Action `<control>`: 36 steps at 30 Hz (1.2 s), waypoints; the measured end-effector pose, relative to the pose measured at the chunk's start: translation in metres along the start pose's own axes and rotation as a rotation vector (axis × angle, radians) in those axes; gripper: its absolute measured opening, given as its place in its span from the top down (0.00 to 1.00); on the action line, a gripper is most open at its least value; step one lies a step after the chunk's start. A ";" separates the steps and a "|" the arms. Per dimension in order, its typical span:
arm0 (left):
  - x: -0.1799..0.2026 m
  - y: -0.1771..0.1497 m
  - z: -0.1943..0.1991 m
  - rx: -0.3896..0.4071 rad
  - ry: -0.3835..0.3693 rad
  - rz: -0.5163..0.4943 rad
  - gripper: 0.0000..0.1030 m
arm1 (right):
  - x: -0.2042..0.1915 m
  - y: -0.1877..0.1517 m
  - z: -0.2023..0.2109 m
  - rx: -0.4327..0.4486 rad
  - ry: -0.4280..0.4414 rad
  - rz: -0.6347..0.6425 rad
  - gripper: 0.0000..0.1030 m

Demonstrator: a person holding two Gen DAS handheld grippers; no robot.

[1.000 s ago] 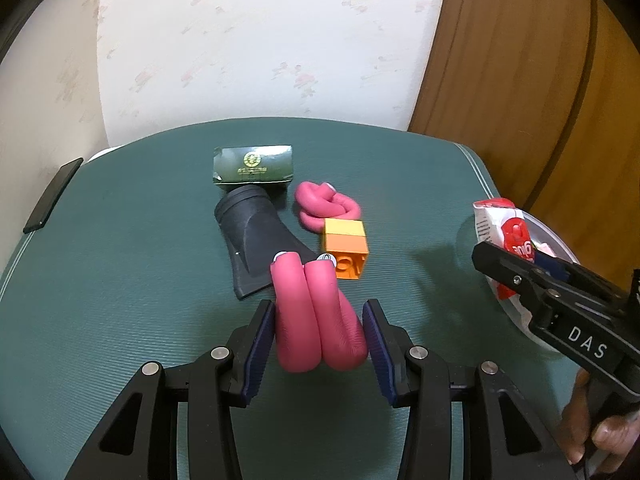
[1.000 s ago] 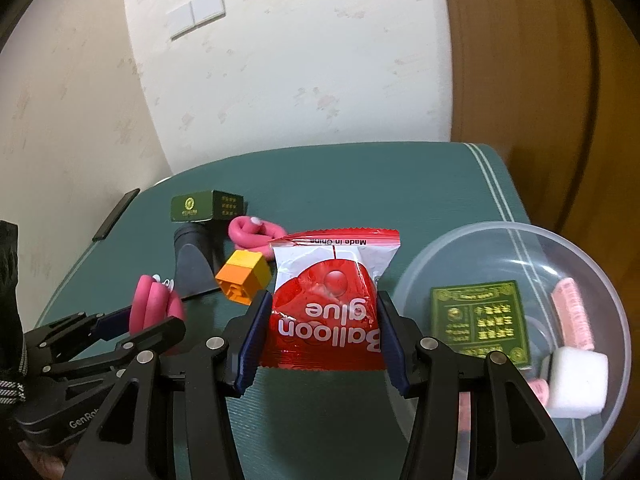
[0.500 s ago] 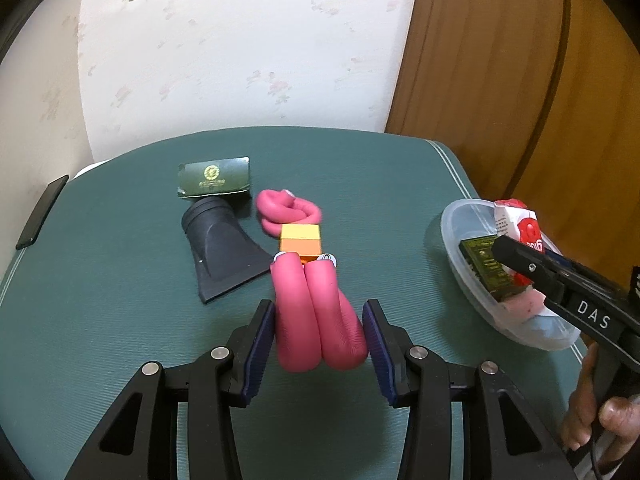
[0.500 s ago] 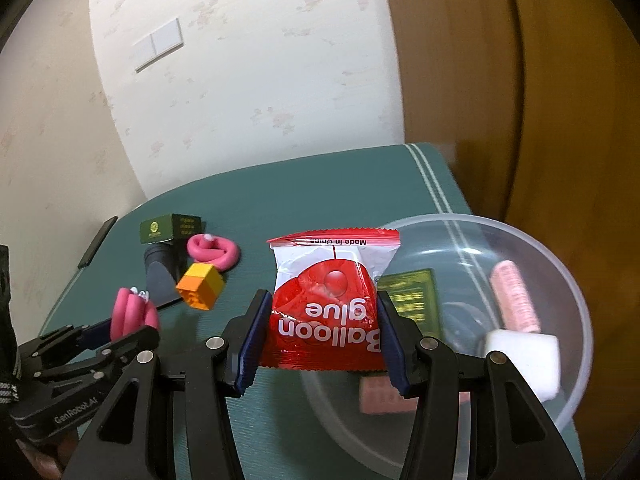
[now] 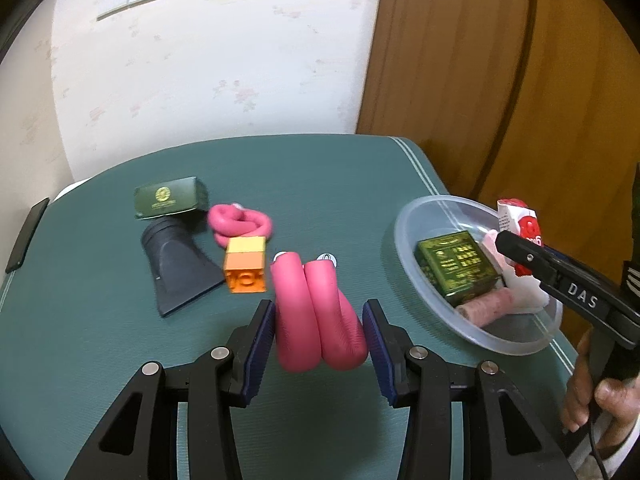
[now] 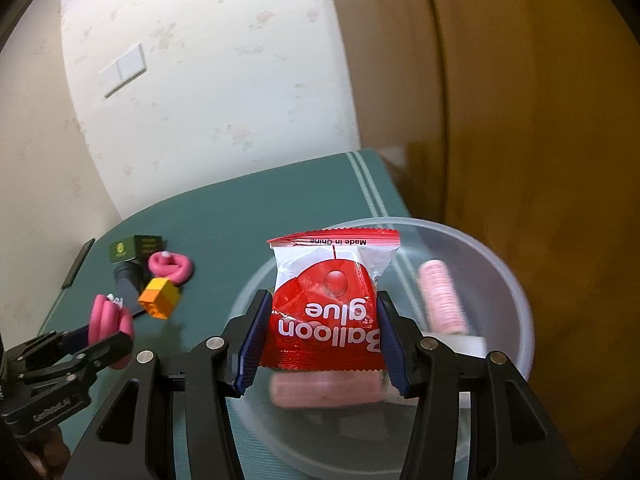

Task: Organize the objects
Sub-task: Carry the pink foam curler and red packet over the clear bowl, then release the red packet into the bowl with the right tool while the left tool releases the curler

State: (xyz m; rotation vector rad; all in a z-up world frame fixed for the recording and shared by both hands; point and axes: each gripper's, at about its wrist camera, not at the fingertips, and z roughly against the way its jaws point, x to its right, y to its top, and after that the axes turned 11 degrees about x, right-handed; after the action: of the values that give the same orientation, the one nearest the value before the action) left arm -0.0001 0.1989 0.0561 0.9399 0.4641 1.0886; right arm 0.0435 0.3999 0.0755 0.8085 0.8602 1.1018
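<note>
The right gripper (image 6: 324, 336), clamped across a light, crinkly, slippery red-and-white foil packet (image 6: 330, 300) above the clear plastic bowl (image 6: 516, 296), looks best holding its sides, while the left gripper (image 5: 320, 334) pinches a soft folded pink foam tube (image 5: 316, 316).

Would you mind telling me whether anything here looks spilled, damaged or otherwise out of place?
Nothing looks spilled or broken. The only loose clutter is the green box, black nozzle, coiled pink roller and orange block, bunched together on the green table outside the clear bowl.
</note>
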 end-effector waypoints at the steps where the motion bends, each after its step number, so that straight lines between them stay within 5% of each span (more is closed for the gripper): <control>1: 0.003 0.000 -0.001 -0.001 -0.004 -0.004 0.54 | 0.004 0.001 0.000 -0.001 -0.005 -0.001 0.49; 17: 0.044 0.013 -0.013 -0.004 -0.073 -0.061 0.54 | 0.039 0.005 -0.016 -0.034 -0.030 0.001 0.49; 36: 0.085 0.012 -0.034 -0.044 -0.147 -0.098 0.54 | 0.059 0.008 -0.019 -0.033 0.042 -0.120 0.42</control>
State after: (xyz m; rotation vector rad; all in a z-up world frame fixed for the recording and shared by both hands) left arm 0.0047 0.2916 0.0571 0.9415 0.3604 0.9308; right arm 0.0363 0.4605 0.0641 0.6999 0.9124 1.0278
